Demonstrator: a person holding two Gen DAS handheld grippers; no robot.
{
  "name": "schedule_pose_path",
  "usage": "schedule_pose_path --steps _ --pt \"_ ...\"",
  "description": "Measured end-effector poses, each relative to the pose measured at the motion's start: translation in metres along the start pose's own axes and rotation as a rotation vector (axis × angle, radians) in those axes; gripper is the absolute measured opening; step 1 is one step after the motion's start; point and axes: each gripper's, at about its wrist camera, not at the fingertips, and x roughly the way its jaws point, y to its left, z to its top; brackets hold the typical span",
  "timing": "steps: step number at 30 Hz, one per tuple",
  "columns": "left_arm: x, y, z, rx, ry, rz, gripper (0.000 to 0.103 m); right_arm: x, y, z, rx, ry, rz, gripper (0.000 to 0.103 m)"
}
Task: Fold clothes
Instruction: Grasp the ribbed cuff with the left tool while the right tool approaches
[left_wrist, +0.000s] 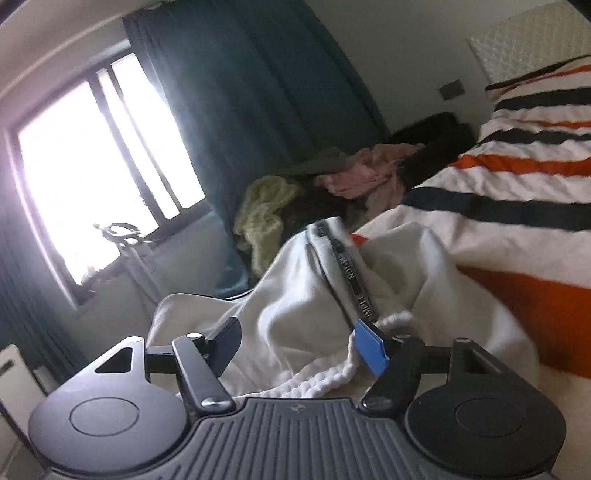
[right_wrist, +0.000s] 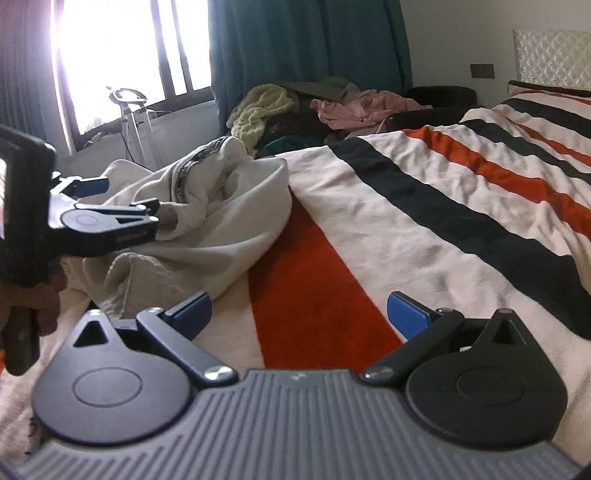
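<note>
White garment bunched at the bed's near left corner, our left gripper already over it

We see the white garment heaped on the striped bed, its dark lettered band running away from us toward the far clothes pile. Our left gripper sits right over the cloth: its jaws stand apart, part-way closed, the ribbed white hem lying between them but not yet pinched as far as we can tell. Our right gripper rests released over bare bedspread, the garment just to its left and touching nothing in its jaws. We judge the left hand is the nearer one; the right would have to shift left to reach a matching edge.
</note>
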Motion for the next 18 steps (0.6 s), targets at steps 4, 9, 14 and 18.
schedule_pose_path --steps 4,9,14,18 --pt "-0.006 -0.015 -0.003 0.137 0.018 0.002 0.07 -0.013 -0.011 0.005 0.054 -0.009 0.014 0.103" --pt "-0.009 -0.033 -0.008 0.25 0.058 -0.04 0.066 -0.031 -0.023 0.01 0.09 -0.018 0.051 0.103" --pt "-0.017 -0.055 -0.006 0.386 0.042 -0.146 0.07 -0.036 -0.028 0.016 0.11 -0.033 0.047 0.103" --pt "0.001 -0.074 -0.001 0.427 0.076 -0.116 0.075 -0.031 -0.034 0.016 0.134 -0.018 0.042 0.103"
